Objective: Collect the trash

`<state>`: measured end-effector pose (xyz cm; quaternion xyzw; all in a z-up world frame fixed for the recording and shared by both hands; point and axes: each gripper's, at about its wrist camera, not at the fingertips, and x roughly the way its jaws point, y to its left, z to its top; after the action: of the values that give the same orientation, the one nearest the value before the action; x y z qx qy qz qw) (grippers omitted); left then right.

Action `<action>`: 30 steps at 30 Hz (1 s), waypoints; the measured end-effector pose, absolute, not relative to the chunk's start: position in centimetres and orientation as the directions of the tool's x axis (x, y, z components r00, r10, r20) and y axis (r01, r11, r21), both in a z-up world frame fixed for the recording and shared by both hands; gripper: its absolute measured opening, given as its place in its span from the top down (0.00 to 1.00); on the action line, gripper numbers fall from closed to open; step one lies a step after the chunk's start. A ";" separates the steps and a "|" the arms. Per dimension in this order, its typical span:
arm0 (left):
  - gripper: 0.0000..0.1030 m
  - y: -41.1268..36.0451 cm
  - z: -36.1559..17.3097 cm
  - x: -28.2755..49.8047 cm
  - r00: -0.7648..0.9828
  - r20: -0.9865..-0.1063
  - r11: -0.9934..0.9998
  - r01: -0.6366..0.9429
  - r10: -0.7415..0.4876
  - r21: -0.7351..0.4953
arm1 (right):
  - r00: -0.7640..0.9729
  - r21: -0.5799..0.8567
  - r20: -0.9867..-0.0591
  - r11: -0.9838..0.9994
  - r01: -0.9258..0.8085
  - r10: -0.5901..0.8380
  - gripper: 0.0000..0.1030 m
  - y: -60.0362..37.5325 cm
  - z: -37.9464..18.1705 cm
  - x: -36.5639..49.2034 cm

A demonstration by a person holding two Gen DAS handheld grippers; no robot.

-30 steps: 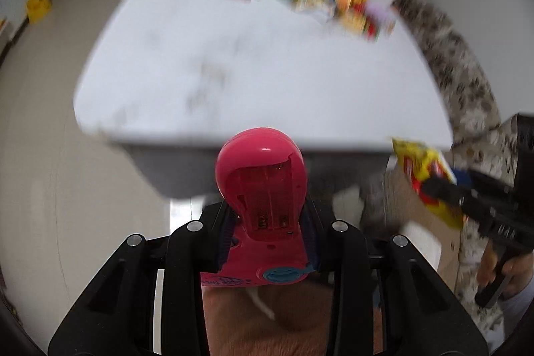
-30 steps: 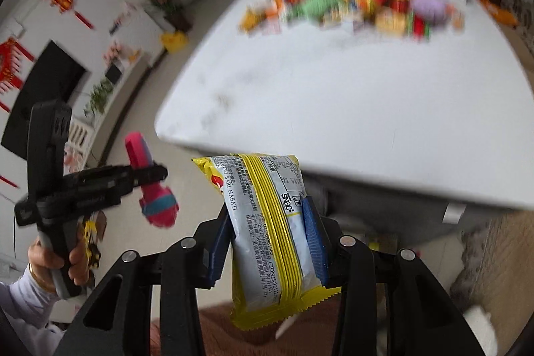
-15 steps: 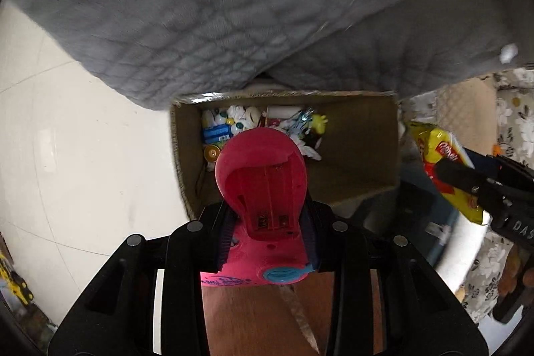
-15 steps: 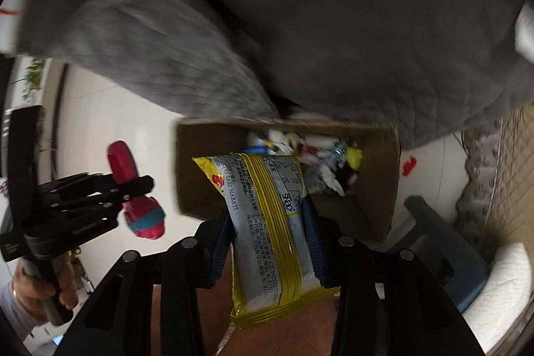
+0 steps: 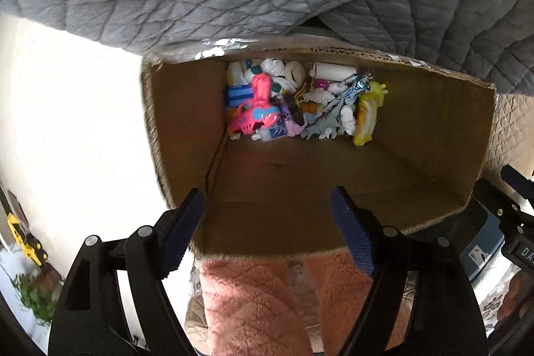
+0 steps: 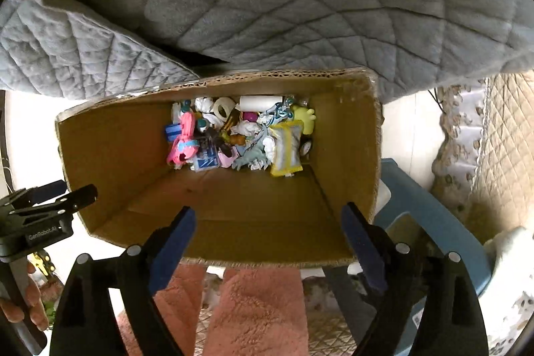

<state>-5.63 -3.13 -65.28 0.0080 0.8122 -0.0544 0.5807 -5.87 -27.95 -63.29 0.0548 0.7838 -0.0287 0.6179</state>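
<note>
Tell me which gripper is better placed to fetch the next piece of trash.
Neither clearly. The left gripper and the right gripper both hang open and empty above the cardboard box; the pink toy and the yellow packet lie inside. No remaining trash is in view.

Black frames, blue pads, pink fleece

My left gripper [image 5: 267,222] and right gripper [image 6: 268,237] are matte black plastic with silver screws at the joints; my fingers [image 5: 185,229] wear ribbed blue pads. White "GenRobot.AI" lettering marks the left body, my bare hand [image 6: 25,302] grips its handle, and my legs [image 6: 257,312] wear fuzzy pink fleece.
</note>
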 end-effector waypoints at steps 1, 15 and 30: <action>0.26 -3.1 -64.7 -5.6 -0.323 -0.945 0.994 0.070 -0.057 -0.084 | -0.235 0.024 -0.970 0.992 0.127 0.054 0.12 -28.0 -62.8 -5.7; 0.26 -0.5 -38.2 -3.9 0.061 -0.989 0.983 0.133 -0.138 -0.129 | 0.173 0.181 -0.969 0.984 0.010 0.176 0.05 -23.3 -36.5 -3.5; 0.13 1.4 -6.3 0.8 0.771 -0.632 0.997 0.070 -0.079 -0.040 | 0.843 0.161 -0.532 0.987 0.006 0.082 0.05 -23.4 -6.5 -0.3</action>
<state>0.85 1.36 -6.30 -0.0073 0.3364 -0.0396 0.9409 -0.32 -23.35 -6.48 0.0784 0.2798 0.0201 0.9566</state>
